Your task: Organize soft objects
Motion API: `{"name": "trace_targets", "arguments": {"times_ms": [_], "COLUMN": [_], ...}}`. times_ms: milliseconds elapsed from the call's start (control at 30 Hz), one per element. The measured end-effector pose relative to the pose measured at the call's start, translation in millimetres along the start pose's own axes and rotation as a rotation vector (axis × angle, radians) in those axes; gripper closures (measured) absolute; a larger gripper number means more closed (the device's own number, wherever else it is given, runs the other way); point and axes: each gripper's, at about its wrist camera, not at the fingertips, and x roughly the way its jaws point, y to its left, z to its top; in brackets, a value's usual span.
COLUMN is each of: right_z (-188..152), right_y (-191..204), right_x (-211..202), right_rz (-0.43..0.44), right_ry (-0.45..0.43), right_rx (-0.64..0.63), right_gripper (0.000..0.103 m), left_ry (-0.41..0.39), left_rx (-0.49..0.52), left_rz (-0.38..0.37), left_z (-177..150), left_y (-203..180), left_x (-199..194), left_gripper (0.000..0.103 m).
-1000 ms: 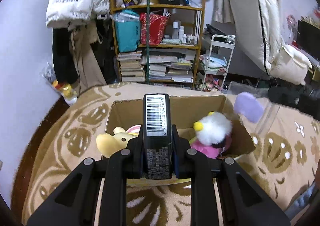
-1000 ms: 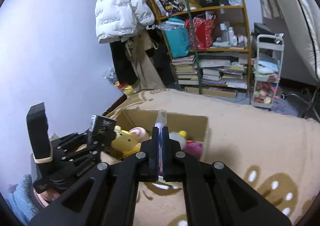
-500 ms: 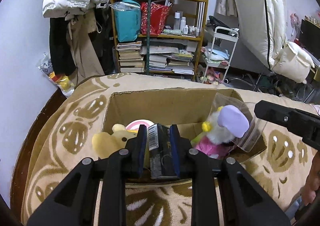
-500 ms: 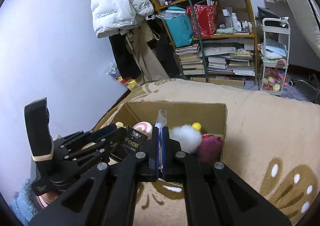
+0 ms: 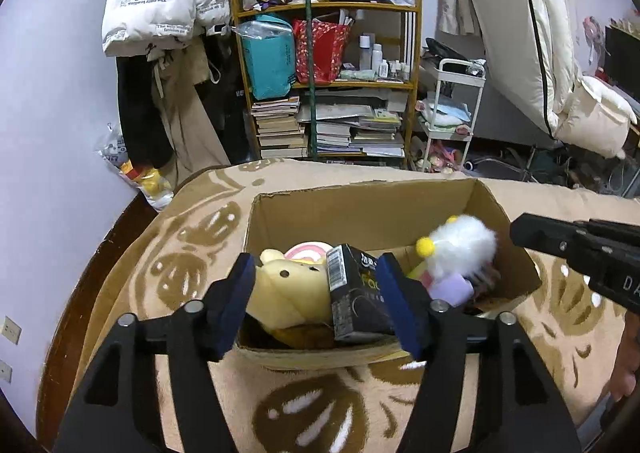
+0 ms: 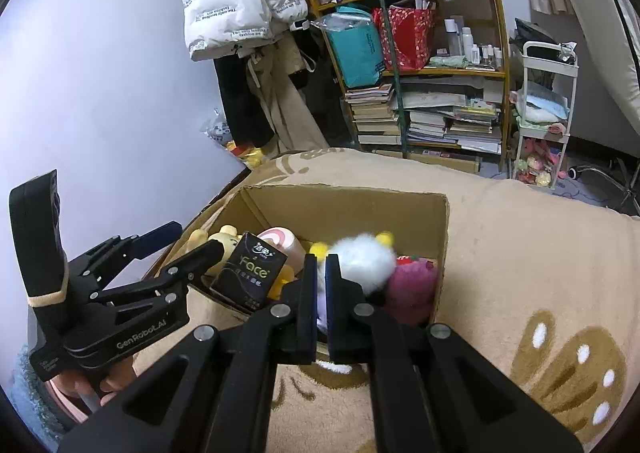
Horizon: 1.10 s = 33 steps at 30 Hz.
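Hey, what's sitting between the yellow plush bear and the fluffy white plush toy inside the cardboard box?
In the left wrist view, a black tissue pack stands between the yellow plush bear and the fluffy white plush toy, with a pink-swirl round plush behind it.

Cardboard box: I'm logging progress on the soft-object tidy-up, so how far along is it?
Done: a yellow plush bear and a pink swirl cushion lie inside the brown cardboard box. In hand: the black tissue pack sits in the box between the open left tongs; the right tongs pinch the white fluffy plush toy. Left: release that toy.
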Motion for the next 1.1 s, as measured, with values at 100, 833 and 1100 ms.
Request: {"name": "trace_targets", "arguments": {"times_ms": [100,833,1100], "right_z": [-1.7,-36.4,-51.6], "right_y": [0.5,26.0,37.0], "right_x": [-7.4,-98.5,-130.8], "right_rz": [-0.009,-0.126,-0.141], "right_ry": [-0.02,-0.195,-0.269], "right_rx": [-0.004,-0.078,-0.095], "right_gripper": [0.095,0.022,0.0], "left_ry": [-0.006,-0.107,-0.158], "left_rx": [-0.003,-0.073,-0.051], "left_rz": [-0.001,0.029,0.062], "left_z": [-1.4,-33.8,-53.1], "left_y": [-0.2,23.2,24.2], "left_x": [-5.5,-99.5,-138.3], "left_gripper": [0.034,0.007,0.001]}}
